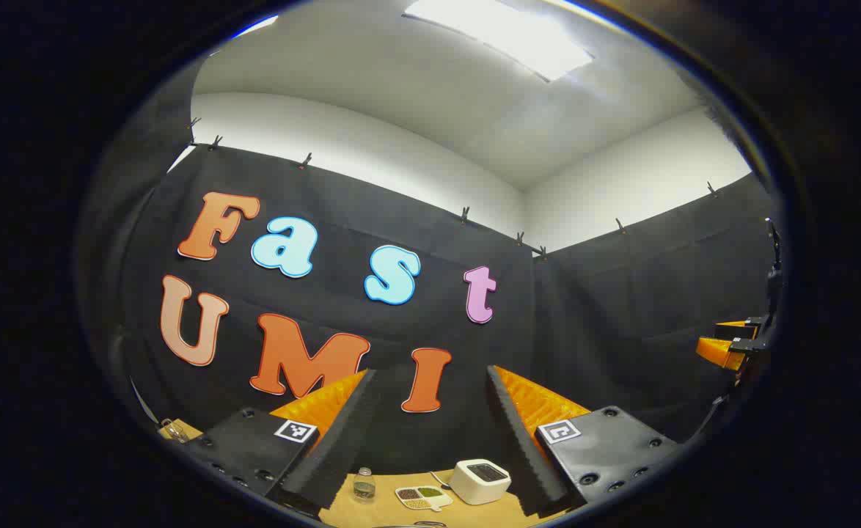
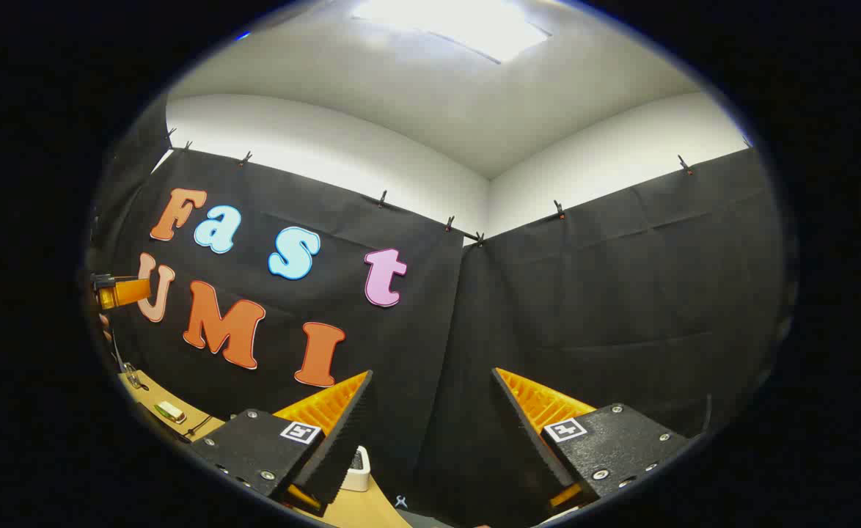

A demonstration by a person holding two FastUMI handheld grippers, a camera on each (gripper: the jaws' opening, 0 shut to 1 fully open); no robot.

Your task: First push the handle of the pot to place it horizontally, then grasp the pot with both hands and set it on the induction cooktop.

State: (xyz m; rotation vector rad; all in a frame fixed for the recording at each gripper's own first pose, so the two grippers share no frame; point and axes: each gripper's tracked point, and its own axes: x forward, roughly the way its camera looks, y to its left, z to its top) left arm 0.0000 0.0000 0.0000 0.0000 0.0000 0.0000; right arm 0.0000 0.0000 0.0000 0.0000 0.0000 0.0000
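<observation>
Two tools on my rig, both raised and facing the booth's cloth wall, fingers well apart, nothing between them.

Item: left tool point(image 1: 430, 433). Jaws spread wide. Below and just ahead of its fingertips, in the left gripper view, I see the counter point(image 1: 372, 510) carrying a small clear jar point(image 1: 362, 484), a flat dish of dark and greenish bits point(image 1: 422, 497), and a white boxy device with a dark top panel point(image 1: 480, 480). I cannot say whether that box is the cooktop.

Item: right tool point(image 2: 430, 436). Jaws likewise spread. Low to its left lies a strip of counter with small oddments I cannot identify.

Item: pot. Its place I cannot tell from either view; I judge it sits lower on the counter, beneath both tools.

Handling, as judgement only: I expect a rigid metal vessel, fairly heavy, smooth and apt to slip. I would nudge the handle near its free end for leverage, then grip opposite sides at the rim, keeping it level during the lift.
</observation>
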